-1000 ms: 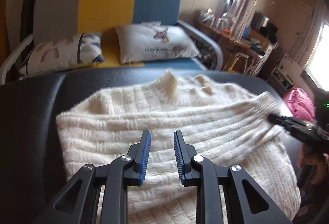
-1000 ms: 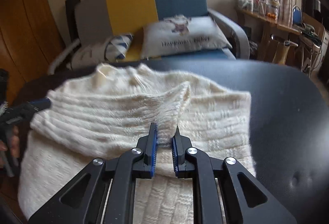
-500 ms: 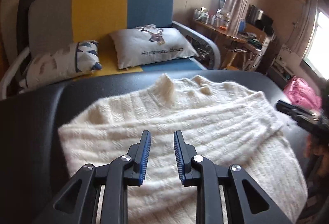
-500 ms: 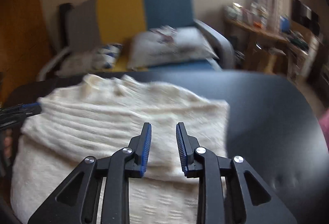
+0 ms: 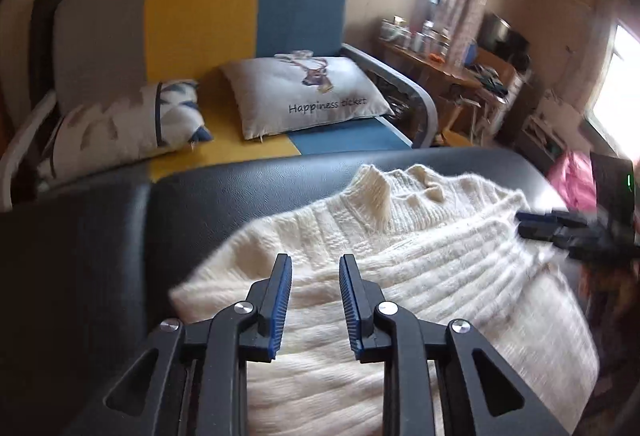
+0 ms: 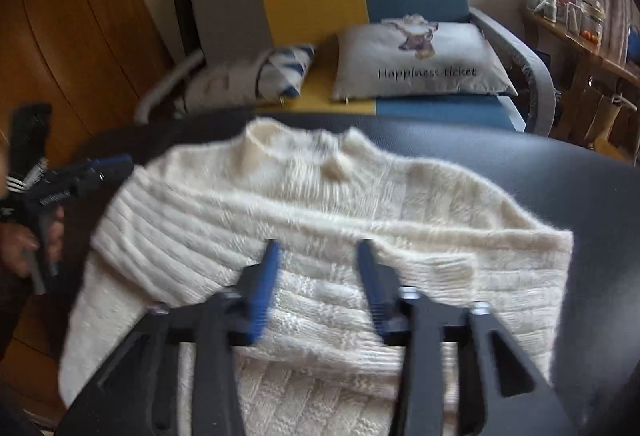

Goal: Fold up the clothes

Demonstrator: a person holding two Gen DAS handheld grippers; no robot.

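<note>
Your cream sweater [image 6: 320, 220] lies on the black table [image 6: 560, 187], sleeves folded across, collar away from you. Left gripper [image 5: 314, 296] and right gripper [image 6: 316, 268] hover spread, empty, each over its own side.

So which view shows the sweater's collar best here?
The right wrist view: the collar faces the camera, with both raised ends on the cream sweater. The left wrist view catches it obliquely, off to the right, one end hiding part of the opening.

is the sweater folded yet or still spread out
Partly folded: the sweater has both sleeves laid across its chest, body still full length on the black table.
</note>
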